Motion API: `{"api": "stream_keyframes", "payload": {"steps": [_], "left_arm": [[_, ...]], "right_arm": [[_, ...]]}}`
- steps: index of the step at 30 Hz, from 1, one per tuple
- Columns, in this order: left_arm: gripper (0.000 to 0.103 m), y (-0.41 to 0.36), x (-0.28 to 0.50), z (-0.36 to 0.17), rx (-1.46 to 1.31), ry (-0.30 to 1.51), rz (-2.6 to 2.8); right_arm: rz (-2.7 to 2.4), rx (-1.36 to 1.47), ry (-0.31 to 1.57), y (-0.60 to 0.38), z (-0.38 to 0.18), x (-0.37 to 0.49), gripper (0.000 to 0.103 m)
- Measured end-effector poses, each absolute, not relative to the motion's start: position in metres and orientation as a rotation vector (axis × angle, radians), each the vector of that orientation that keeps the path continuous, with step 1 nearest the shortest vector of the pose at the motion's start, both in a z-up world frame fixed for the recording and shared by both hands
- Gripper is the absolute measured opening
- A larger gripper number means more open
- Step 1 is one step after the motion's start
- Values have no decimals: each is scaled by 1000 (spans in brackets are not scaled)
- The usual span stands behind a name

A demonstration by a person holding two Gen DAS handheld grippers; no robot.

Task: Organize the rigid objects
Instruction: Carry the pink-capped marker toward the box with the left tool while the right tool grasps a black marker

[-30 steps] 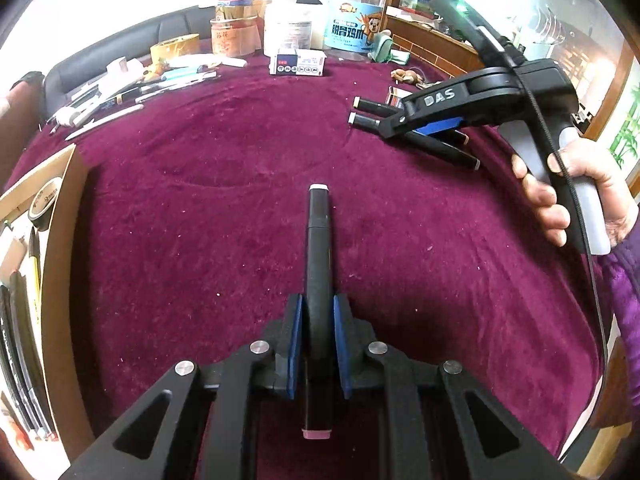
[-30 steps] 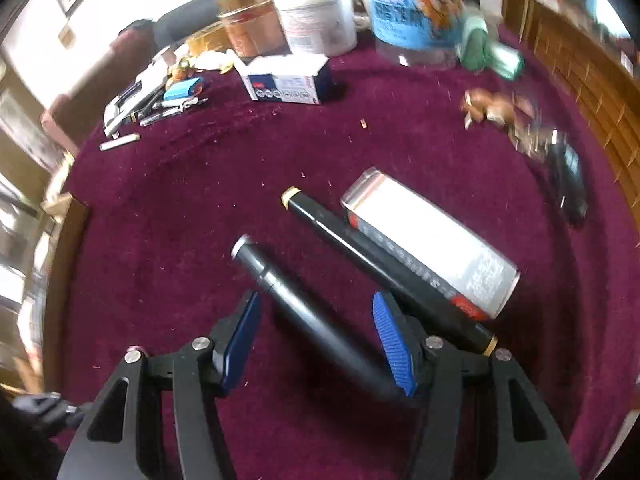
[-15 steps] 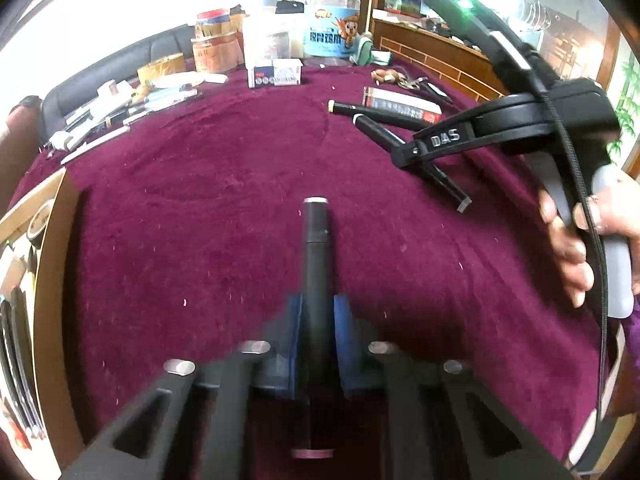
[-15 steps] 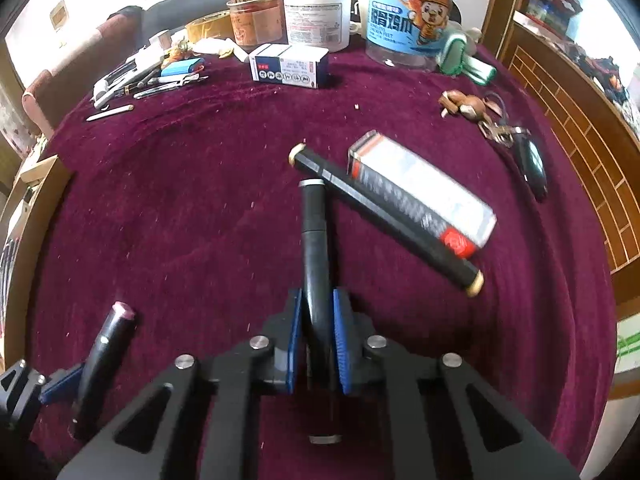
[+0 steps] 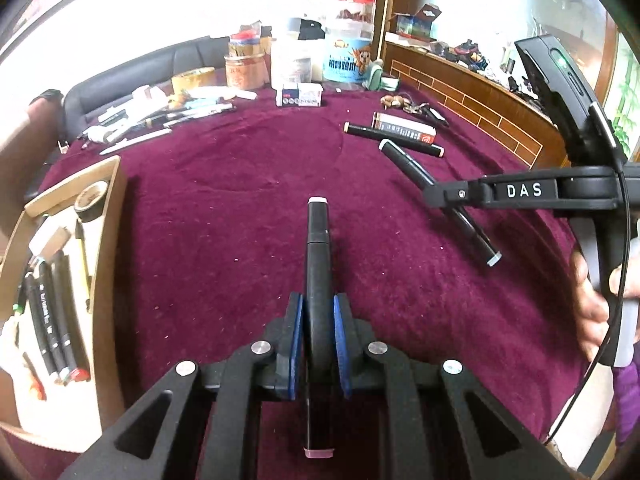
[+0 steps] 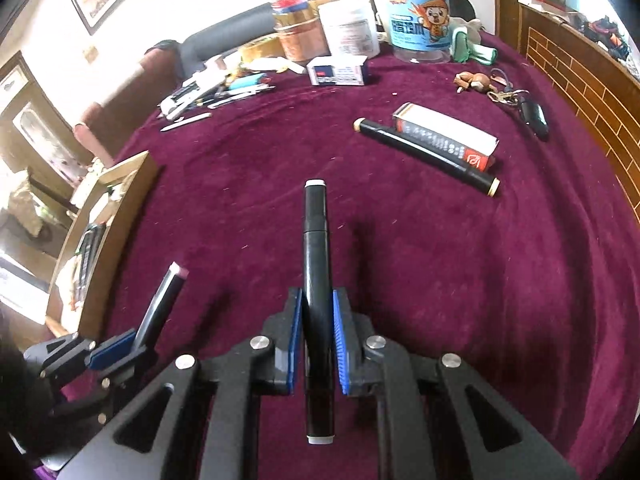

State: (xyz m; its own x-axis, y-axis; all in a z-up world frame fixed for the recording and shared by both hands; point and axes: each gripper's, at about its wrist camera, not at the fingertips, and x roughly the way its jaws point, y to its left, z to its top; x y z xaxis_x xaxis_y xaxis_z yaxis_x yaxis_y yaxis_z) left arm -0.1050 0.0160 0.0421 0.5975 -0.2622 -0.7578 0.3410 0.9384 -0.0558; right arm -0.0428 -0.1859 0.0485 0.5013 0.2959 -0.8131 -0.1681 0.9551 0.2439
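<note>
My left gripper is shut on a black marker with pink end caps and holds it above the maroon cloth. My right gripper is shut on a black marker with white end caps, also lifted off the cloth. In the left wrist view the right gripper's held marker hangs at the right. In the right wrist view the left gripper and its marker show at the lower left. A third black marker lies on the cloth beside a white and red box.
A wooden tray with several markers and tape stands at the left table edge. Jars, a small blue and white box, pens, keys and a wooden rail line the back and right.
My right gripper closed on the white-capped marker and lifted it off the cloth, away from the box. My left gripper kept hold of its marker and shifted back slightly.
</note>
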Motion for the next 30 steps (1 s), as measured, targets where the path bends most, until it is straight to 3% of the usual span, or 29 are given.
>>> {"api": "stream_keyframes", "payload": {"steps": [13,30], "left_arm": [[14,49,-136,68,32,794,-320],[14,135,-157,83,-71,742,-178]], "right_arm": [[345,110,952,-153,75,-77,14],[538,11,915,-42,107,-86,14]]}}
